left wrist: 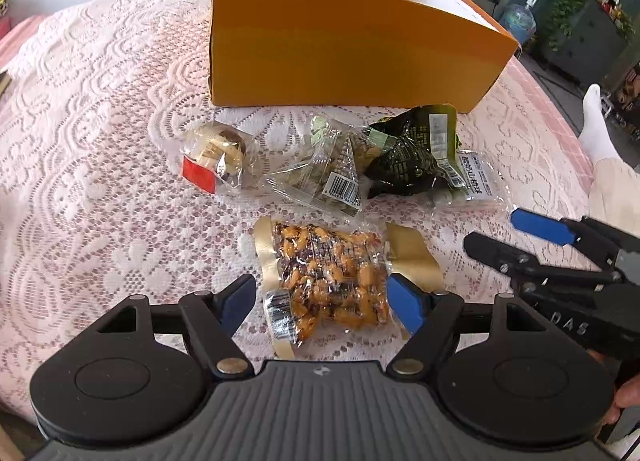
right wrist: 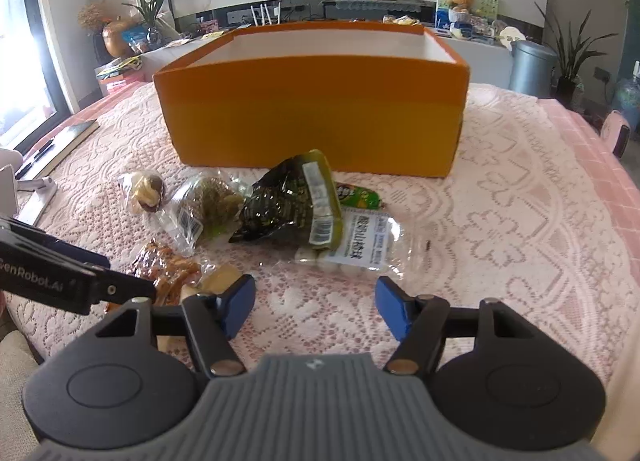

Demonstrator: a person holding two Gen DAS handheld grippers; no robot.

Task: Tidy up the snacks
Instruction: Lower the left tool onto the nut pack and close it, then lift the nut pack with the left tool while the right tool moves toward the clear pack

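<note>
Orange cardboard box (right wrist: 312, 117), open-topped, white inside; stands on the pink lace tablecloth (left wrist: 100, 141). Landmark for all entries below.

Item 1. Clear plastic packet of orange-brown glazed nuts with gold end flaps (left wrist: 332, 281): farthest of the snacks from the box front, lying flat. The left gripper (left wrist: 322, 299) has its blue-padded jaws spread wide, one either side of this packet; nothing is clamped. Judged light, crinkly and slippery, contents lumpy and somewhat crushable. Best taken across the filled middle, not the thin gold flaps, which would likely fold or slide out.

Item 2. Clear wrapper with red label, holding pale and brown sweets (left wrist: 216, 159): near the box front, toward its left corner.

Item 3. Clear pouch of greenish pieces with barcode (left wrist: 324, 173): in front of the box, middle of the row.

Item 4. Dark green foil pouch (right wrist: 288, 201): in front of the box, leaning over Item 5. Soft, puffy.

Item 5. Flat clear pack of white pieces with printed label (right wrist: 360, 245): just on the near side of Item 4.

Item 6. Small green wrapped stick (right wrist: 358, 195): between Item 4 and the box; partly hidden.

Right gripper (right wrist: 316, 303): jaws apart, empty, over bare cloth short of Item 5.
</note>
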